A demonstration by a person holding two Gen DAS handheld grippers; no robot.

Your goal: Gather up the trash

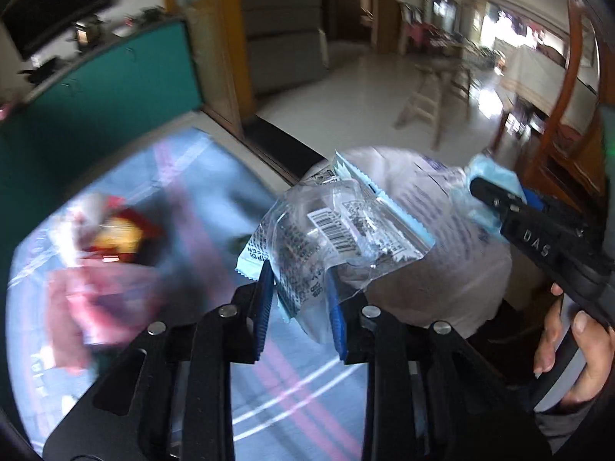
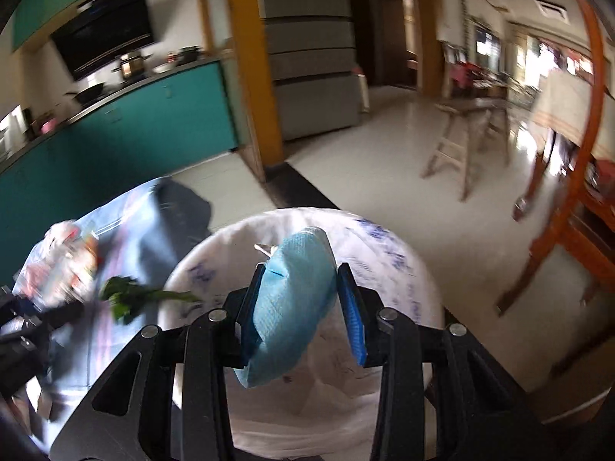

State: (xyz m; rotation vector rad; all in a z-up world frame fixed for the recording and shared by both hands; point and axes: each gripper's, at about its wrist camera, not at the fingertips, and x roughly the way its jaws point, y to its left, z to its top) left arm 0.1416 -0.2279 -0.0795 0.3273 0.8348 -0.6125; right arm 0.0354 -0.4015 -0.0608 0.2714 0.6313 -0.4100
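Observation:
My left gripper (image 1: 301,299) is shut on a clear plastic wrapper (image 1: 338,226) with a barcode and light-blue edges, held near the rim of a bin lined with a white printed bag (image 1: 442,269). My right gripper (image 2: 303,307) holds a crumpled light-blue paper towel (image 2: 292,307) right over the bag-lined bin (image 2: 384,269); its jaws look slightly parted around it. The right gripper (image 1: 496,201) with the blue towel (image 1: 488,176) also shows in the left wrist view. More wrappers, red, yellow and pink (image 1: 111,238), lie blurred on the table.
The table has a blue cloth with pink and white stripes (image 1: 215,207). A green leafy scrap (image 2: 134,297) lies by the bin's left rim. Teal kitchen cabinets (image 2: 127,130) stand behind. A wooden stool (image 2: 461,142) stands on the tiled floor, wooden furniture (image 2: 576,242) at right.

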